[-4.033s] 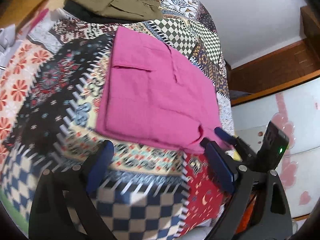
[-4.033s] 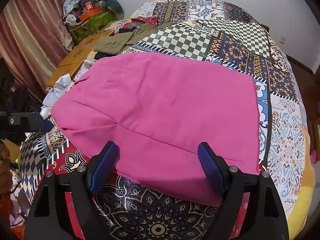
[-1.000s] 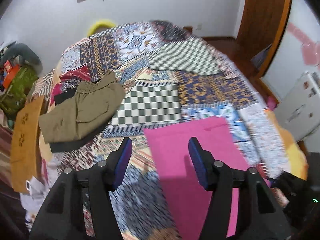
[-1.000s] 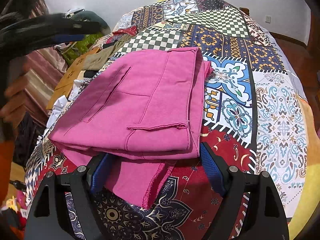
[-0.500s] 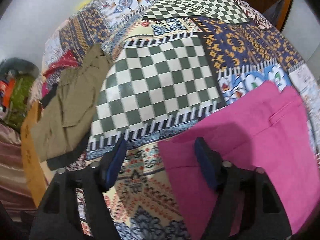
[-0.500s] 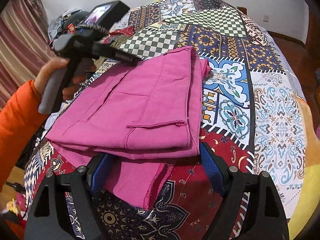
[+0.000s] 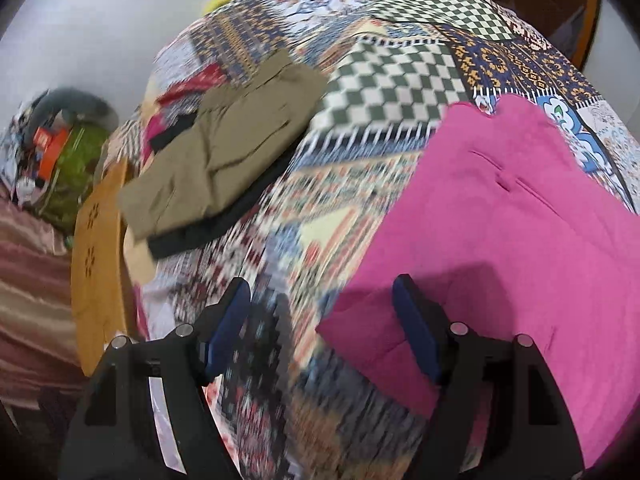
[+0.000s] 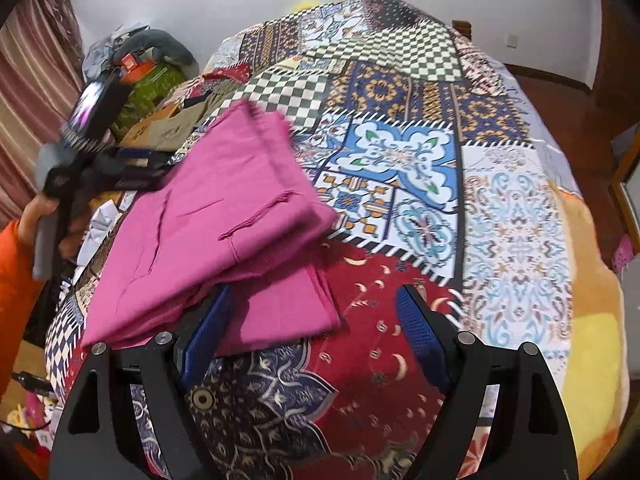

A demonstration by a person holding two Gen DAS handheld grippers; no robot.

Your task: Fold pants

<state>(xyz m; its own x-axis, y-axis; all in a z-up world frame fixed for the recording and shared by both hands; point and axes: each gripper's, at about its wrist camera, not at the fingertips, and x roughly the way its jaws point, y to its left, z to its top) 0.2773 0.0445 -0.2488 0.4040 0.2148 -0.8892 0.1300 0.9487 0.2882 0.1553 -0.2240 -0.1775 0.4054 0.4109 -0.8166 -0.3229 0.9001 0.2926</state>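
The pink pants (image 7: 500,240) lie folded into a thick stack on the patchwork bedspread (image 7: 392,80). My left gripper (image 7: 322,324) is open just above the stack's near left corner; its right finger is over the pink cloth and its left finger over the quilt. In the right wrist view the pink pants (image 8: 208,232) show a pocket seam on top, and a lower layer sticks out toward me. My right gripper (image 8: 312,338) is open, and that lower flap reaches in between its fingers without being pinched.
Folded olive pants (image 7: 224,148) rest on a dark garment at the bed's left side. A brown cardboard piece (image 7: 96,264) and a pile of clutter (image 8: 148,76) stand beyond the left edge. A hand with an orange sleeve (image 8: 16,264) holds the left tool.
My left gripper has come down and nearer to the pink stack's corner, and its jaws stand wider than a second ago. In the right wrist view the stack now sits further left.
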